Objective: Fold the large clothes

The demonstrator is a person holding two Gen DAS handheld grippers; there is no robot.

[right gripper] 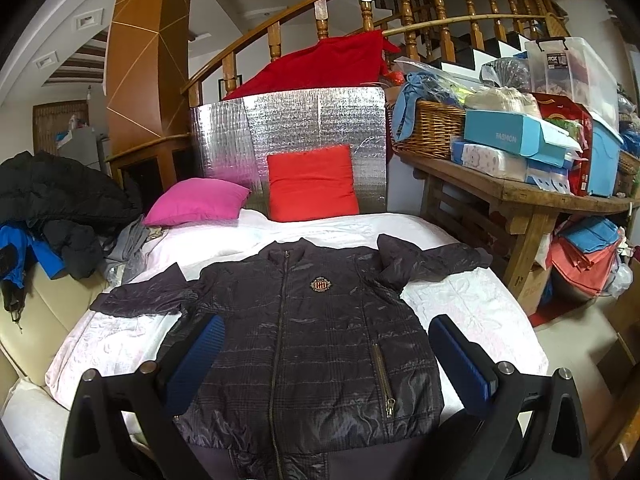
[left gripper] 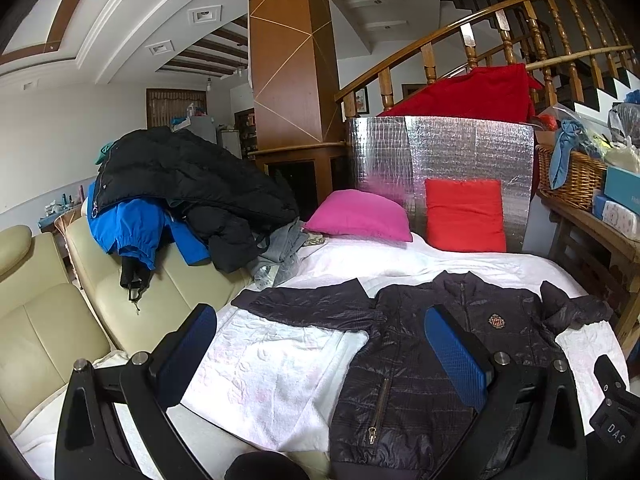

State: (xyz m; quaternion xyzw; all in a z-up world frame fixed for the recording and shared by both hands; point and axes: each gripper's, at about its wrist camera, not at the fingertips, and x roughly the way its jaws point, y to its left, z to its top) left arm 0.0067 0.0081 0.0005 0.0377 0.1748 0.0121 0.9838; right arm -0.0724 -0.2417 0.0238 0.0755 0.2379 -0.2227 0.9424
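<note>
A dark quilted zip jacket (right gripper: 320, 344) with a chest crest lies front up, zipped, on the white bed cover (right gripper: 472, 304), collar toward the pillows. Both sleeves are spread sideways; the right sleeve is bunched near the shoulder. It also shows in the left wrist view (left gripper: 432, 360). My left gripper (left gripper: 320, 356) is open and empty, above the jacket's left hem and the bare cover. My right gripper (right gripper: 328, 360) is open and empty, above the jacket's lower body. Part of the right gripper (left gripper: 612, 404) shows at the right edge of the left wrist view.
A pile of black and blue coats (left gripper: 180, 196) lies on the cream sofa (left gripper: 44, 320) at left. Pink (right gripper: 196, 200) and red (right gripper: 312, 182) pillows rest against a silver foil board. A wooden table (right gripper: 520, 196) with basket and boxes stands at right.
</note>
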